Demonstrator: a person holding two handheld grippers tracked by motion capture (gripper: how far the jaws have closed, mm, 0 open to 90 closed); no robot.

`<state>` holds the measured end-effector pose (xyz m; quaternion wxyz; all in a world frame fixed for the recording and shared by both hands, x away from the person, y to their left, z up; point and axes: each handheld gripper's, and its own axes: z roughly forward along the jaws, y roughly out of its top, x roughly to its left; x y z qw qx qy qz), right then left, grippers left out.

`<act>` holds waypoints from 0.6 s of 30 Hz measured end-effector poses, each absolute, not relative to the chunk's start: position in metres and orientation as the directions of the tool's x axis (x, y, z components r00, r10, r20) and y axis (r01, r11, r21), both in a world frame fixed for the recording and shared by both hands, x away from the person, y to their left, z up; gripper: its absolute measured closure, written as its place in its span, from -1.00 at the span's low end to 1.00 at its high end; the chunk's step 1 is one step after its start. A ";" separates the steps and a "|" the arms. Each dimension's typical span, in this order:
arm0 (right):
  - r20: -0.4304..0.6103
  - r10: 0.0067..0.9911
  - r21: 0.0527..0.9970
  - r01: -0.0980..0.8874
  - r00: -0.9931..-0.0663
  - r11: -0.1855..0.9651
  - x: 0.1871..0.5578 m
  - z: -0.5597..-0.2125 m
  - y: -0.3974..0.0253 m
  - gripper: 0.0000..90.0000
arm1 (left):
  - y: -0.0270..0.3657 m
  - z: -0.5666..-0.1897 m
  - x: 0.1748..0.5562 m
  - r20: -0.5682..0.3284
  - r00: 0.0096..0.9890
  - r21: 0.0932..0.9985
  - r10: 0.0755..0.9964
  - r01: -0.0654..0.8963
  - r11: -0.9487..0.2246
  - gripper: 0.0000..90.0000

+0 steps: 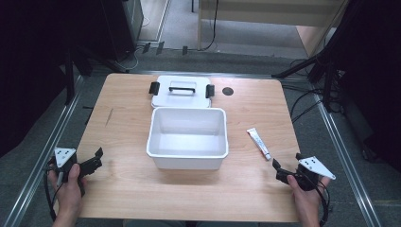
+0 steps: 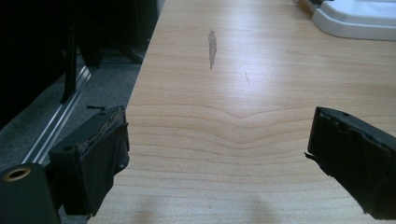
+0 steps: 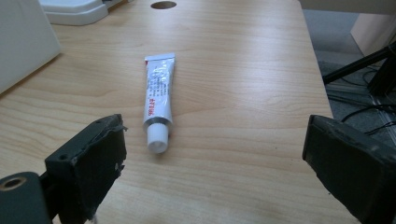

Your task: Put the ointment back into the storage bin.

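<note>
A: On the right part of the wooden table (image 1: 127,189), between the white box (image 1: 187,137) and the table's right edge, lies the small tube (image 1: 258,143). In the right gripper view it sits just ahead of the right gripper (image 3: 212,154), nearer the left-hand jaw, cap end pointing back at the camera.

B: Is the gripper touching it?

A: No. The jaws stand wide apart with nothing between them, and the tube (image 3: 159,95) lies flat on the wood a little beyond their tips. From above, the right gripper (image 1: 286,166) is near the tube's cap end, low on the table's right side.

B: What does the tube look like?

A: Slim and white, flattened to a crimped, red-edged seam at the far end, round at the neck, with a white screw cap (image 3: 157,138). There is red print along its side, too small to read. Its skin looks glossy.

B: And around it?

A: The box is a deep rectangular plastic tub with rounded corners and a smooth rim. Behind it lies its flat white lid (image 1: 181,91), with a handle and black clips. The table is pale wood with clear grain.

B: The other hand?

A: The left gripper (image 1: 93,160) rests at the table's left front corner, jaws spread over bare wood, well apart from the tube.
</note>
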<state>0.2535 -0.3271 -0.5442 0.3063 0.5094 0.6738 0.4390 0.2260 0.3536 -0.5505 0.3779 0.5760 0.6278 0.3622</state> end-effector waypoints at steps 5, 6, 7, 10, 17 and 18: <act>0.051 0.967 0.860 0.502 -0.251 0.085 0.259 -0.539 -0.327 -0.85 | 0.352 -0.551 0.230 -0.048 -0.052 0.885 0.997 0.461 0.067 -0.86; 0.051 0.967 0.860 0.502 -0.251 0.085 0.259 -0.539 -0.327 -0.85 | 0.352 -0.551 0.230 -0.048 -0.052 0.885 0.997 0.461 0.067 -0.86; 0.022 0.974 0.844 0.526 -0.224 0.102 0.259 -0.534 -0.324 -0.77 | 0.352 -0.551 0.230 -0.048 -0.042 0.884 0.998 0.463 0.062 -0.86; -0.028 0.971 0.827 0.541 -0.236 0.155 0.259 -0.529 -0.320 -0.73 | 0.352 -0.551 0.229 -0.050 -0.038 0.886 0.998 0.460 0.062 -0.86; -0.017 0.946 0.676 0.694 -0.322 0.249 0.271 -0.515 -0.309 -0.72 | 0.352 -0.551 0.226 -0.054 -0.025 0.885 0.998 0.461 0.060 -0.86; -0.033 0.945 0.651 0.711 -0.324 0.267 0.272 -0.514 -0.308 -0.72 | 0.352 -0.551 0.226 -0.056 -0.027 0.885 0.998 0.461 0.062 -0.86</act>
